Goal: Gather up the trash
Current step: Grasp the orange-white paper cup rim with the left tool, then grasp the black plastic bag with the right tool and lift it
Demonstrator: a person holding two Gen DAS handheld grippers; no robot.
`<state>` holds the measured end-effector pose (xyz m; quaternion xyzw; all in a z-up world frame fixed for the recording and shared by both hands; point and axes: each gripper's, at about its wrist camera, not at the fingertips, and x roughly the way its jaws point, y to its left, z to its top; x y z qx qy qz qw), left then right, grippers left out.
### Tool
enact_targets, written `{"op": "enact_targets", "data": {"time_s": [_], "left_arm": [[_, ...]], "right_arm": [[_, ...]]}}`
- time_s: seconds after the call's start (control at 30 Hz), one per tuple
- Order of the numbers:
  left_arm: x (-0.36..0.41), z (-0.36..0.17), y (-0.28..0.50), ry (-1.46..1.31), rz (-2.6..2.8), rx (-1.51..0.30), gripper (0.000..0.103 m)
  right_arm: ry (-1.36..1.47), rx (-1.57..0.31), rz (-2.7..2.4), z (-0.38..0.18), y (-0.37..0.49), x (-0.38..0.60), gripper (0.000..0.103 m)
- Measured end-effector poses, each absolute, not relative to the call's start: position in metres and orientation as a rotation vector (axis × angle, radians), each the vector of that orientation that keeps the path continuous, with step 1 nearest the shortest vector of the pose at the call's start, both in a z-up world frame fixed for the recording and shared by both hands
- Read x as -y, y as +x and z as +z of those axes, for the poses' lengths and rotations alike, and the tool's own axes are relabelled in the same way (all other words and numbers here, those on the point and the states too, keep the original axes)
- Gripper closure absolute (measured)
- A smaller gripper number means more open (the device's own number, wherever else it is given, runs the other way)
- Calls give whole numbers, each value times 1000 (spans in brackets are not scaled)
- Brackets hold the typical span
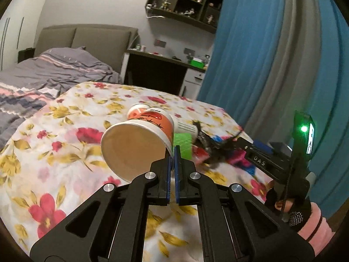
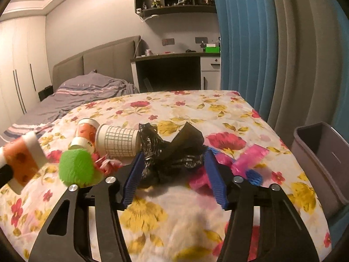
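Note:
My left gripper (image 1: 173,152) is shut on the rim of an orange paper cup (image 1: 152,128), which is lifted off the floral cloth (image 1: 54,152) with its open mouth facing the camera. In the right wrist view the same cup (image 2: 21,161) hangs at the far left. My right gripper (image 2: 174,155) stands open, its blue fingers (image 2: 135,174) flanking a crumpled black plastic bag (image 2: 174,152) that lies on the cloth between them. I cannot see the pads pressing on the bag.
More trash lies beside the bag: a grid-patterned white cup (image 2: 117,140) on its side, two orange cups (image 2: 87,131), a fuzzy green lump (image 2: 76,168), a red wrapper (image 2: 109,163), pink plastic (image 2: 248,157). A grey bin (image 2: 322,152) stands off the right edge. A gloved hand (image 1: 290,209) holds the right gripper.

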<state>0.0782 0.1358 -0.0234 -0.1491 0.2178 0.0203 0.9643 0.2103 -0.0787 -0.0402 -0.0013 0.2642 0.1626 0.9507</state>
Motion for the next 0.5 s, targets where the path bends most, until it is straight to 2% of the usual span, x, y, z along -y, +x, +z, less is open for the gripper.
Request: {"op": "enact_targets", "data": {"time_s": [0.23,0.3,0.37,0.43,0.5], "left_arm": [[-147,-29,94,-322,46,-453,101],[-146,-31,97,-322,43,-457,101],[-145,-33,99,-323,37,-462,101],[-143,-34,101,-322,36,-467,101],[-143,-36,102,-323,36,-472,101]], "right_arm": [[15,-590,314,-47,242,68,56],[17,-610,312,-51,248,68,64],[20,-634,315,-55,254,68,78],[20,-650,329,-58,257,68,89],[24,-654,339,-59,256,69,95]]}}
